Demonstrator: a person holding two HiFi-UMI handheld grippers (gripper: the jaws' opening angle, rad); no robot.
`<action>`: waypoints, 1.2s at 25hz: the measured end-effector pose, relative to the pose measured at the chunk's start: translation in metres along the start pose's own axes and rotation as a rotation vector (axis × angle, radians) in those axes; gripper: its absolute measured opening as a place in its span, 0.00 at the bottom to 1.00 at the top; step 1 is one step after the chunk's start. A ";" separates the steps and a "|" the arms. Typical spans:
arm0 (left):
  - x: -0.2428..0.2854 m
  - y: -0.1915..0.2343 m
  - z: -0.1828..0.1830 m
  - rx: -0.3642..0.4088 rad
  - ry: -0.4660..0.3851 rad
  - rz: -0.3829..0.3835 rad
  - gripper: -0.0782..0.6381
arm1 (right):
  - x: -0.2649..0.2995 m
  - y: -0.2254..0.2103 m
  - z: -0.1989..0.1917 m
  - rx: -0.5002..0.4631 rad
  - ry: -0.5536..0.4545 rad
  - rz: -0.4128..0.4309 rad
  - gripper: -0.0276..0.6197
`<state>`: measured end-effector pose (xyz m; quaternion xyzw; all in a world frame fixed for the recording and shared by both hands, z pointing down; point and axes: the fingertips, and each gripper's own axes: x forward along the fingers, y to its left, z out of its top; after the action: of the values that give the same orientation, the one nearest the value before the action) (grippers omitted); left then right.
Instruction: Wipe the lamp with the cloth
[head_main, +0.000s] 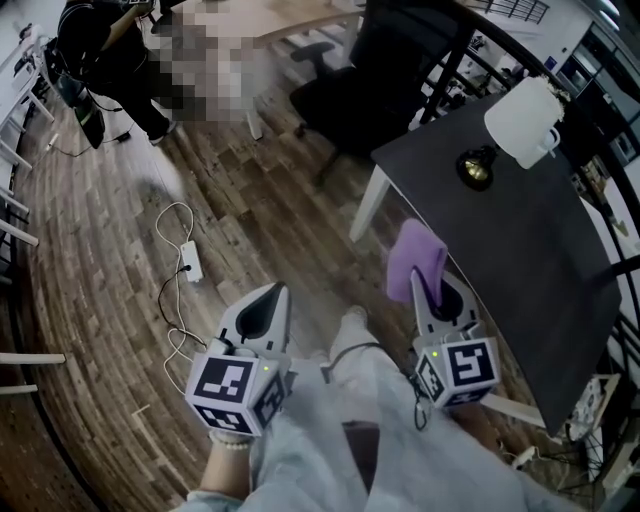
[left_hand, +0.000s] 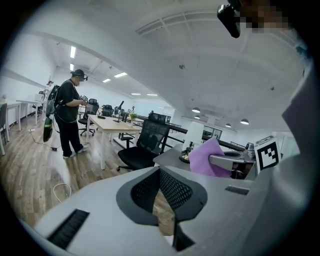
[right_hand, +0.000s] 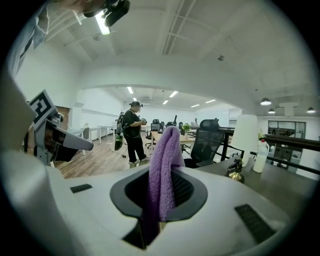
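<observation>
My right gripper (head_main: 437, 293) is shut on a purple cloth (head_main: 416, 260), held over the floor just off the near left edge of the dark table (head_main: 540, 260). In the right gripper view the cloth (right_hand: 162, 170) stands up out of the jaws of that gripper (right_hand: 160, 200). The lamp, with a white shade (head_main: 524, 120) and a brass base (head_main: 476, 168), stands at the table's far end, well beyond the cloth. The shade (right_hand: 246, 137) also shows ahead to the right. My left gripper (head_main: 270, 298) hangs over the wooden floor, shut and empty (left_hand: 160, 192).
A black office chair (head_main: 355, 95) stands by the table's far corner. A white power strip with cable (head_main: 190, 262) lies on the floor to the left. A person (right_hand: 132, 130) stands further off among desks. A white bottle (right_hand: 259, 156) stands on the table beside the lamp.
</observation>
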<state>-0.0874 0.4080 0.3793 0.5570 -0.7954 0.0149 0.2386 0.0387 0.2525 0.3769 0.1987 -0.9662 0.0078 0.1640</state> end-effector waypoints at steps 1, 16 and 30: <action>0.002 0.001 0.000 -0.002 0.002 0.001 0.12 | 0.002 -0.003 0.000 -0.001 0.002 -0.004 0.12; 0.075 0.023 0.033 -0.044 0.028 0.020 0.12 | 0.075 -0.055 0.020 0.003 0.056 -0.002 0.12; 0.194 -0.020 0.091 0.061 0.041 -0.106 0.12 | 0.110 -0.171 0.028 0.062 0.034 -0.155 0.12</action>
<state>-0.1543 0.2036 0.3708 0.6049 -0.7589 0.0382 0.2382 0.0012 0.0509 0.3774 0.2779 -0.9442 0.0285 0.1743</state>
